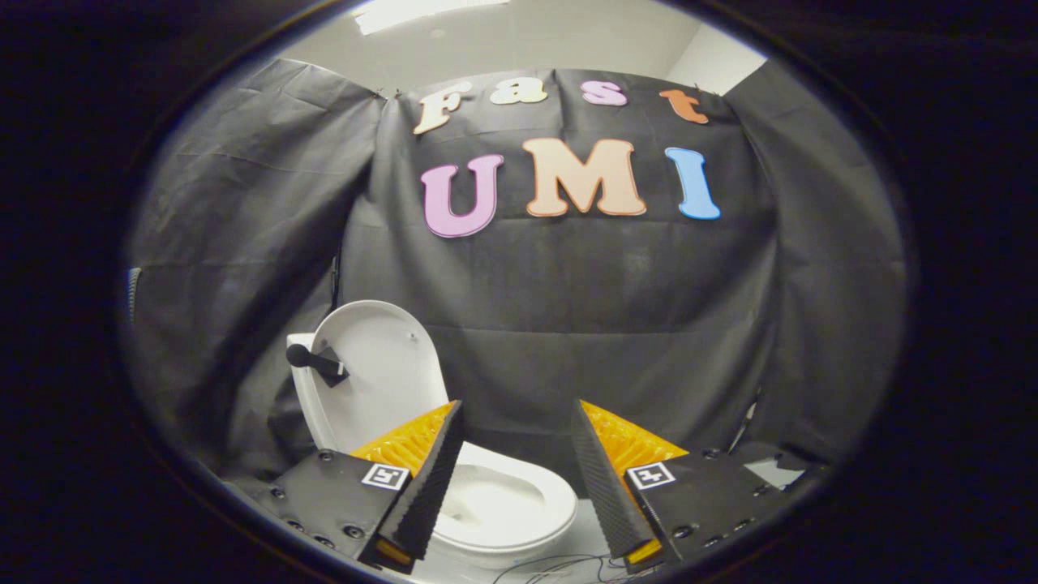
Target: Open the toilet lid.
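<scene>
white oval plastic toilet lid already upright; draw tool clear gently, fingers wide apart, holding nothing

Gripper view: camera rides behind the gripper, faces forward and level, near the toilet just ahead below, booth wall beyond.

Black cloth wall hanging in folds, pale ceiling above it, thin loose wires on the floor
</scene>
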`<act>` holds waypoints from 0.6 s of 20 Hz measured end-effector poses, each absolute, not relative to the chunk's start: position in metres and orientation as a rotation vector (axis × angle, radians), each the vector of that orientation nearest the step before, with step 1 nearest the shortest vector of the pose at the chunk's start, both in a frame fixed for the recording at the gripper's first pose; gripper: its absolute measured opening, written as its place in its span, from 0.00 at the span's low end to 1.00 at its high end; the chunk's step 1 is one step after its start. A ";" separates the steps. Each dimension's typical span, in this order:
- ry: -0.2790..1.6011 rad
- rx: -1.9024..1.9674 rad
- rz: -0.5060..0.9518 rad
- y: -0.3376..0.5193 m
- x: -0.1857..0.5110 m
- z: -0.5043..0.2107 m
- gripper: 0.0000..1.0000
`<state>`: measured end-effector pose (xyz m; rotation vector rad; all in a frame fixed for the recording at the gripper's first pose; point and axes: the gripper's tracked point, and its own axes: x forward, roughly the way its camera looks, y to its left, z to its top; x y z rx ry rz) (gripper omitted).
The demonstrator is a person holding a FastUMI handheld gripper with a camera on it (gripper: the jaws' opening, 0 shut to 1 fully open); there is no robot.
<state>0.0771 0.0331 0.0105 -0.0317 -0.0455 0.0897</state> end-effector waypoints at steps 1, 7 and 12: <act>-0.042 -0.027 0.088 0.037 0.081 0.010 0.82; -0.105 0.102 -0.070 0.055 0.102 0.021 0.82; -0.162 0.251 -0.243 0.075 0.112 0.019 0.81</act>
